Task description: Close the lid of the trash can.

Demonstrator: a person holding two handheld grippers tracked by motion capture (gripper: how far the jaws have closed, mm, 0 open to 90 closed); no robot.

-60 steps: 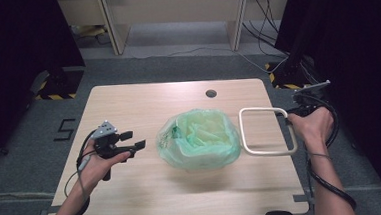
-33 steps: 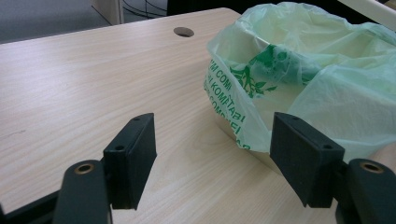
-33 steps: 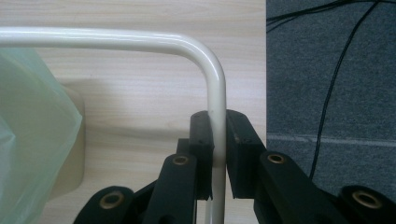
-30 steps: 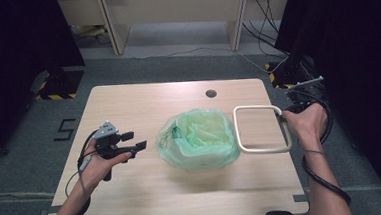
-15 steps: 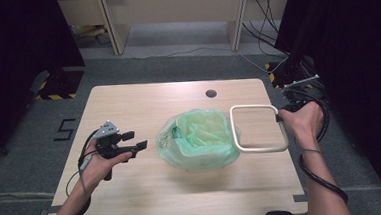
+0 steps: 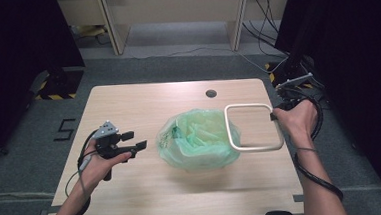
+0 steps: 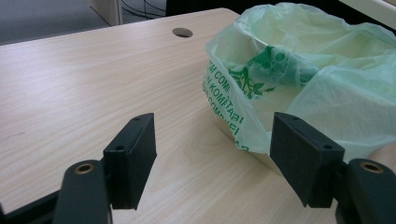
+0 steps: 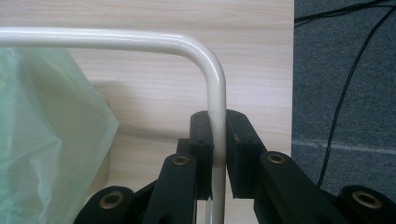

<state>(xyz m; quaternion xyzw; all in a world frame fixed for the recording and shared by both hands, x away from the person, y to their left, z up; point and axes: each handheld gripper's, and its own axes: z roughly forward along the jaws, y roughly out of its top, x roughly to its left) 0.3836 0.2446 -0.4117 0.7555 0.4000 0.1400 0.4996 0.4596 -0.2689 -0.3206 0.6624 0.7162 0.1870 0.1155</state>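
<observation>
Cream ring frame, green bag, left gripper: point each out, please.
Cream ring frame (image 6: pixel 253 146), high view, on its near bar.
Green bag (image 7: pixel 336 100), left gripper view, on its near wall.
Left gripper (image 6: pixel 134 141), high view, between its open jaw tips.

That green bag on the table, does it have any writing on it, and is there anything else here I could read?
"M COM": upper line of green print on the green bag, cut off at the fold.
"KOMA": line beneath it on the same bag; the letters after it are creased and unreadable.
Green leaf drawing beside the print, no words.
"5": painted on the floor left of the table, in the high view.
</observation>
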